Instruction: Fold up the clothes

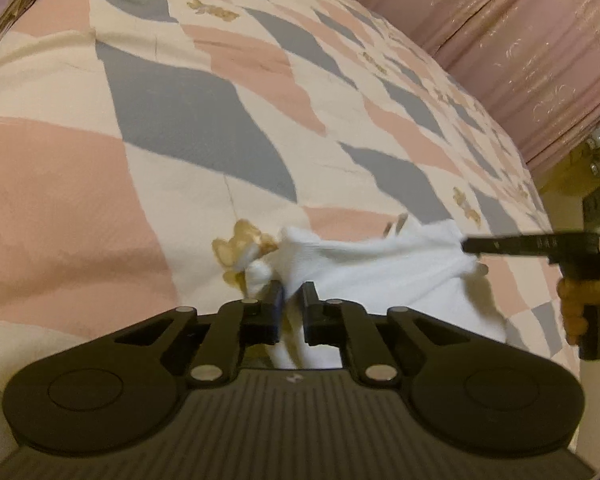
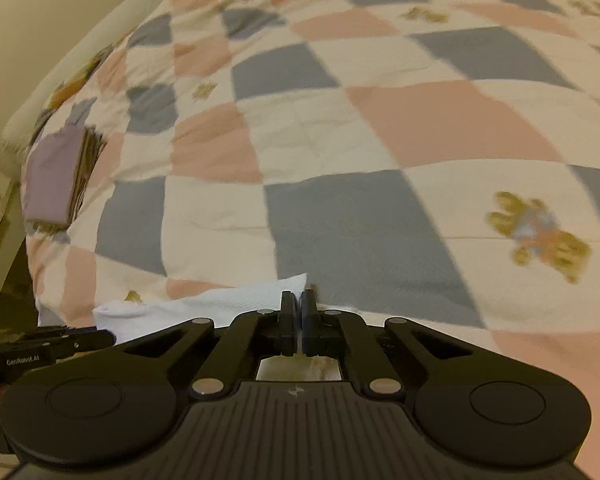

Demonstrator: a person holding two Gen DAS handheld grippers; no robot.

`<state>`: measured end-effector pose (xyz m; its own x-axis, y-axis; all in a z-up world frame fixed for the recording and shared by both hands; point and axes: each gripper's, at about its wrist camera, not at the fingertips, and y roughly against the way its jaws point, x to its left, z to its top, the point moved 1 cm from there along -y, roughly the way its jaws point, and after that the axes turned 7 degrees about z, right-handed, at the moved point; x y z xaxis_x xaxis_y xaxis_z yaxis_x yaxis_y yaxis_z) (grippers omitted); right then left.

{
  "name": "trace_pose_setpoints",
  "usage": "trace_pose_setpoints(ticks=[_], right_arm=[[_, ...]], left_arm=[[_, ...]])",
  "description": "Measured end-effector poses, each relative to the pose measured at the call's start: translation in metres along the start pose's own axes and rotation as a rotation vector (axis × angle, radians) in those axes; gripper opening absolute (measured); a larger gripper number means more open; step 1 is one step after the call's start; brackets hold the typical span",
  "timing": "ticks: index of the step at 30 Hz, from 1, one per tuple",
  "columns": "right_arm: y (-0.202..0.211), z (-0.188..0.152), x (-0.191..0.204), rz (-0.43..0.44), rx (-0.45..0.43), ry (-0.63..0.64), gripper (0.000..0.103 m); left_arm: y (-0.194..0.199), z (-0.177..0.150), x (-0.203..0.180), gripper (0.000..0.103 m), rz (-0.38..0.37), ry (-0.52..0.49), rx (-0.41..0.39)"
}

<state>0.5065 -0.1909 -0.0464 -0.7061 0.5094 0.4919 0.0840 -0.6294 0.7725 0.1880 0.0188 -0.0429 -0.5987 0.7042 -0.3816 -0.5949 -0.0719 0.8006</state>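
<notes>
White cloth (image 1: 364, 264) is what we are folding, and in the left wrist view it hangs stretched between our two tools just above the checked bedspread (image 1: 188, 128). Our left tool (image 1: 292, 300) grips one bunched corner, its fingers nearly closed around the fabric, while the right tool (image 1: 476, 246) comes in from the side and pinches the opposite corner; a hand (image 1: 580, 304) holds its handle. In the right wrist view, the right tool (image 2: 299, 304) is clenched flat on a thin edge of the cloth (image 2: 220, 300), and the left tool (image 2: 80, 338) shows at the lower left. A lilac pile (image 2: 56, 176) lies at the far edge of the bed. To do this well, we judge that both grips must hold firm and level, with the edge kept taut and straight, so the cloth lays down without wrinkles and its corners meet squarely.
</notes>
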Motion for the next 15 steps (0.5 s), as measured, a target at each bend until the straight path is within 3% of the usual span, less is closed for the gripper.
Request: trace_pose_setpoints(ticks=[3,10,13,15], right_arm=[[0.004,-0.010,-0.001,-0.036,0.019,0.003,0.002],[0.006,-0.010,-0.007,-0.007,-0.019,-0.019,0.002],[0.007,-0.009,-0.009,0.006,-0.035,-0.027,0.003],[0.004,-0.004,-0.008,-0.009,-0.027,-0.018,0.015]], left_arm=[[-0.002,-0.002,-0.002,0.006,0.008,-0.017,0.008],[-0.003,0.003,-0.003,0.007,0.025,-0.023,-0.007],[0.002,0.008,-0.004,0.015,0.022,-0.023,-0.028],[0.005,0.013,-0.004,0.023,0.011,-0.029,-0.049]])
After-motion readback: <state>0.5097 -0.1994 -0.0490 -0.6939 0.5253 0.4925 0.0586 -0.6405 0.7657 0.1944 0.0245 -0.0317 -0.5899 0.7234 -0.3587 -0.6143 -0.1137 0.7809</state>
